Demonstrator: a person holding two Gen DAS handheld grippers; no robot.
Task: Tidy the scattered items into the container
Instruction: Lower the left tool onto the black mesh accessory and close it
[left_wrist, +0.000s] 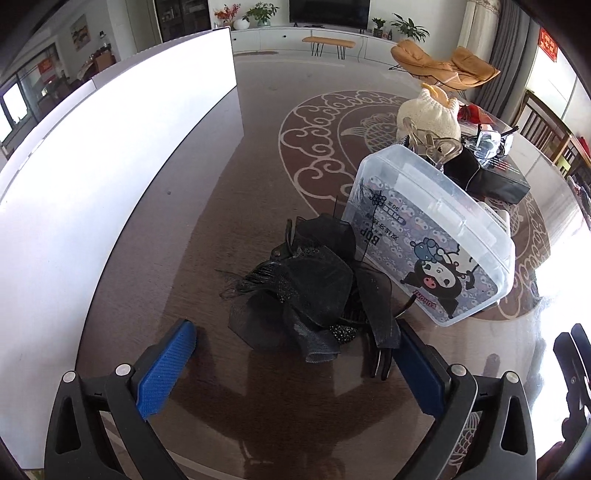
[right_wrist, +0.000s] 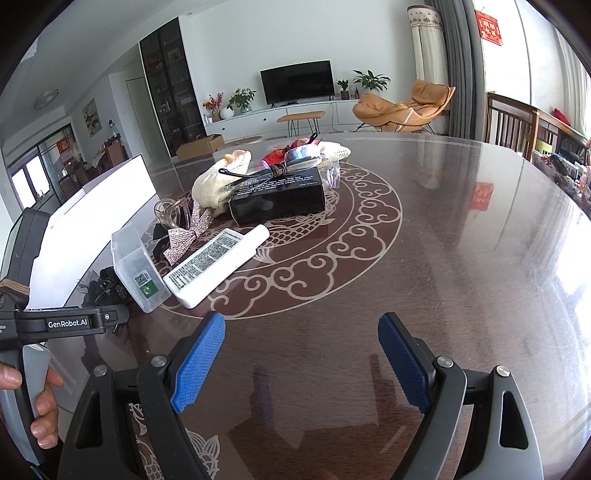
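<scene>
The black mesh hair bow (left_wrist: 306, 291) lies crumpled, long axis undiscernible, just ahead between the left gripper (left_wrist: 295, 347)'s widely spread, empty fingers.

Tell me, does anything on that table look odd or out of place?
Yes: the clear plastic box stands tipped up on its edge rather than lying flat, and a black mesh hair bow lies crumpled on the table against it. Other items sit scattered behind.

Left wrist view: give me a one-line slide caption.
Open left gripper closing in on a black mesh hair accessory lying beside the clear plastic box on the dark table.
</scene>
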